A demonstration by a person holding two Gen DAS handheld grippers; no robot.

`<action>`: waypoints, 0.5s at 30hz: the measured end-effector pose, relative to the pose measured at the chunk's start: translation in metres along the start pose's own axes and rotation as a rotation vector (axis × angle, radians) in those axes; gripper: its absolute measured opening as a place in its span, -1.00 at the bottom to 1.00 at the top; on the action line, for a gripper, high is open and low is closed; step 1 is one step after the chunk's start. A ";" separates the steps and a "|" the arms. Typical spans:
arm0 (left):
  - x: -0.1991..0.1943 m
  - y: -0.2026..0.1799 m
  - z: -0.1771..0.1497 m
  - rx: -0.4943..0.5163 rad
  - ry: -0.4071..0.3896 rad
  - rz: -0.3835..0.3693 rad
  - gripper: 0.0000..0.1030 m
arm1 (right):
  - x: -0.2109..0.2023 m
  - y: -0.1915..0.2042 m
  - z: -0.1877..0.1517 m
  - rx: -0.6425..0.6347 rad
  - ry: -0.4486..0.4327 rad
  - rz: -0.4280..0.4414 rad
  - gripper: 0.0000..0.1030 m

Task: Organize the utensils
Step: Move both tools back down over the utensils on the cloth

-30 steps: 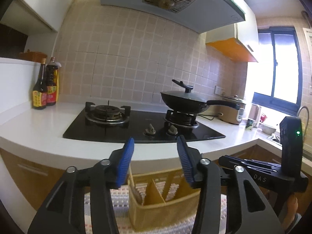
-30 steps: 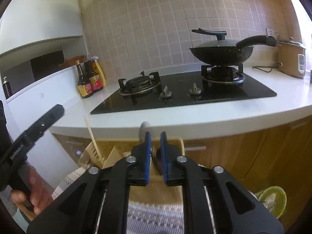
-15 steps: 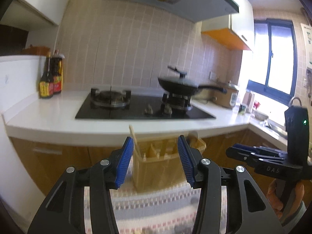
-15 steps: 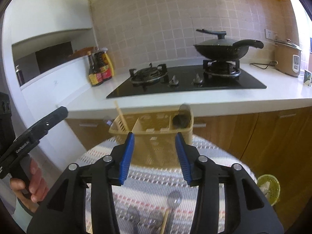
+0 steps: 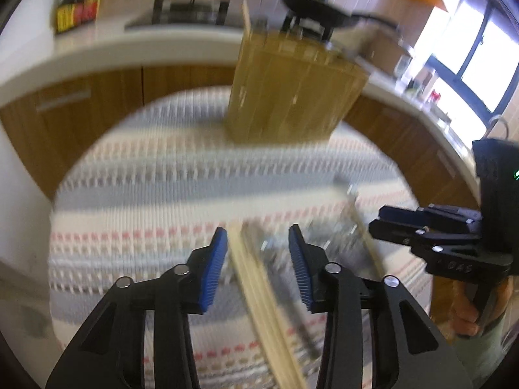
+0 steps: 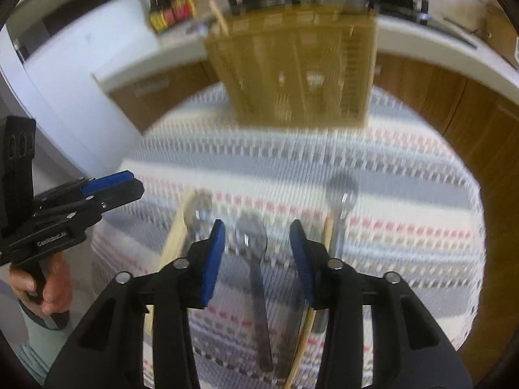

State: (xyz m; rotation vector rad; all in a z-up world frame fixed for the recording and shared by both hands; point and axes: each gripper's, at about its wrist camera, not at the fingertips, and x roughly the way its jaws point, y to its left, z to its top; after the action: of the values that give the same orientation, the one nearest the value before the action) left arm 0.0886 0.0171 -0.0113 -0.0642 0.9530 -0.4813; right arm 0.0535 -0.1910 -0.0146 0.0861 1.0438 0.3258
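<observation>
A yellow utensil basket (image 5: 292,94) (image 6: 298,71) stands at the far side of a round table with a striped cloth (image 5: 146,188) (image 6: 405,168); one chopstick (image 6: 219,21) sticks out of it. Wooden chopsticks (image 5: 259,298) and metal spoons lie on the cloth near me. My left gripper (image 5: 256,259) is open above the chopsticks. My right gripper (image 6: 256,253) is open above a metal spoon (image 6: 254,259), with another spoon (image 6: 201,217) to its left and one (image 6: 342,194) to its right. Both views are blurred.
A white kitchen counter (image 5: 129,45) with a gas hob, a black wok (image 5: 318,6) and sauce bottles (image 6: 170,9) runs behind the table. Wooden cabinet doors (image 6: 454,103) are below it. A window (image 5: 480,52) is at the right.
Both grippers have tilted down from the counter toward the table. The right gripper, shut a second ago, opened and let go of a spoon in the basket. The utensils on the cloth have come into view.
</observation>
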 end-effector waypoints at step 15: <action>0.041 0.003 -0.036 0.078 0.140 0.076 -0.70 | 0.038 0.005 -0.028 -0.015 0.097 -0.057 -0.50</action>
State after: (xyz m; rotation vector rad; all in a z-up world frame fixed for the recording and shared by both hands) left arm 0.0806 0.0079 -0.0650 0.0770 1.0690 -0.4565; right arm 0.0461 -0.1772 -0.0590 0.0272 1.1380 0.2883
